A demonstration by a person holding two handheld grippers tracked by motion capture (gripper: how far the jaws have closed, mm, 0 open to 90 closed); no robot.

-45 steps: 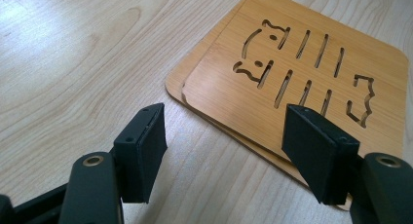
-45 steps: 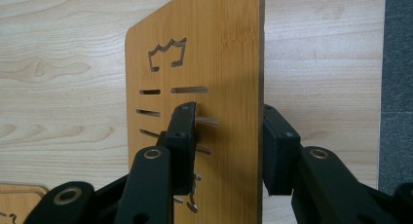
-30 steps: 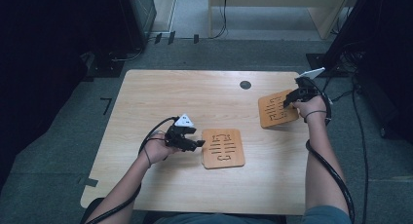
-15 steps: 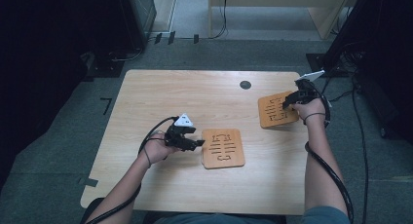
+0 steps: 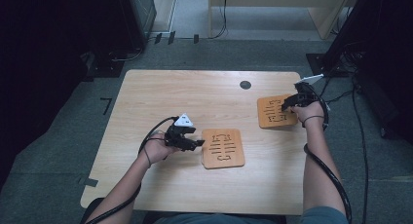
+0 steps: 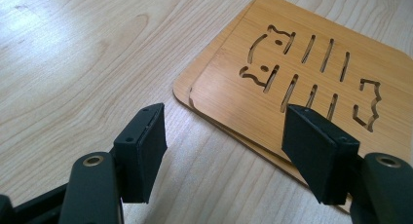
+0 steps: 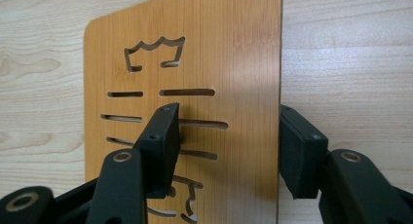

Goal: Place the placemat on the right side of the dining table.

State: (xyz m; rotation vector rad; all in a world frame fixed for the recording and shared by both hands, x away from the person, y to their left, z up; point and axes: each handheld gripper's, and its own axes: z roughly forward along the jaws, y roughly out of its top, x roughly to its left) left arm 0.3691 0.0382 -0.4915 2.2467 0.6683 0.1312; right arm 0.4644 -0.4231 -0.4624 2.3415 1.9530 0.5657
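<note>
Two thin wooden boards with fish-bone cut-outs lie stacked, slightly offset [image 5: 223, 148] [image 6: 302, 73], at the middle of the table. My left gripper [image 5: 198, 145] [image 6: 224, 118] is open just left of that stack, low over the table, its jaws pointing at the near corner. A third cut-out board [image 5: 275, 112] [image 7: 214, 63] lies flat near the right edge. My right gripper [image 5: 286, 105] [image 7: 226, 118] is open over it, one jaw above the slots and the other just past the board's side edge.
The light wooden table [image 5: 170, 97] has a black round grommet [image 5: 245, 84] at the back middle. Grey carpet surrounds it, with dark equipment and cables at the left and right. A black cable [image 5: 151, 134] loops from the left gripper.
The right hand has shifted slightly toward the person over its board. The left gripper and all boards have stayed put.
</note>
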